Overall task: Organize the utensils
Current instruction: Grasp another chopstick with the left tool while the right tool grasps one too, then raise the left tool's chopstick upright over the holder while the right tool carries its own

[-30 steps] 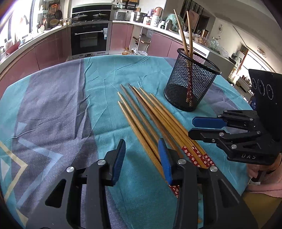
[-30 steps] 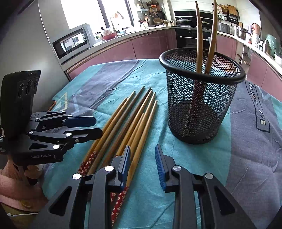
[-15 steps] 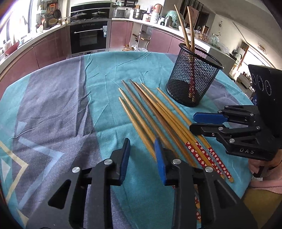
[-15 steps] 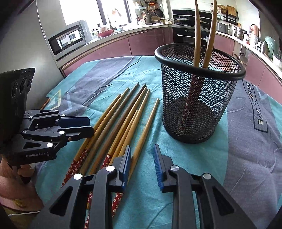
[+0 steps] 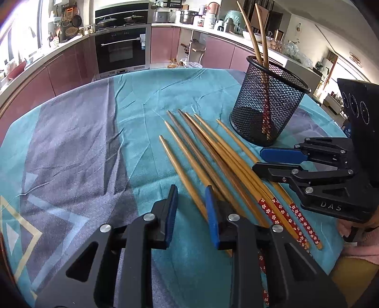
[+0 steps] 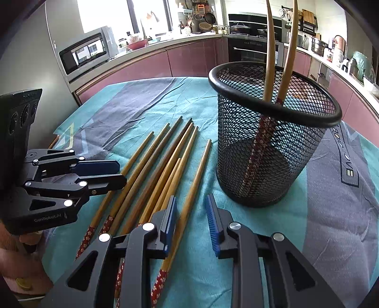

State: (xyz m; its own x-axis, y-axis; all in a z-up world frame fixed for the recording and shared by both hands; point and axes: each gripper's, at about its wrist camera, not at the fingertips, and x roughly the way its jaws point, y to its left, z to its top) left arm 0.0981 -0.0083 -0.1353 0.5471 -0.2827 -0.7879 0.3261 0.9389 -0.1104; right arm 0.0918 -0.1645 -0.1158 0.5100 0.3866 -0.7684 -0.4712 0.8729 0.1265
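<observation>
At lower centre of the right view, the right hand-held gripper (image 6: 190, 221) is hovering open over the rightmost chopstick (image 6: 189, 196), beside the mesh holder (image 6: 272, 151); it should be straddling that stick alone before closing.

Tan wooden chopsticks (image 5: 213, 161) with red flowered ends, black mesh cup (image 5: 267, 106), teal-and-grey tablecloth (image 5: 83, 142), blue-padded black claws.

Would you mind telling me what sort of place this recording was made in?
Most likely a home kitchen: a built-in oven among pink cabinets, a microwave, and pots on the counter ring the cloth-covered table.
</observation>
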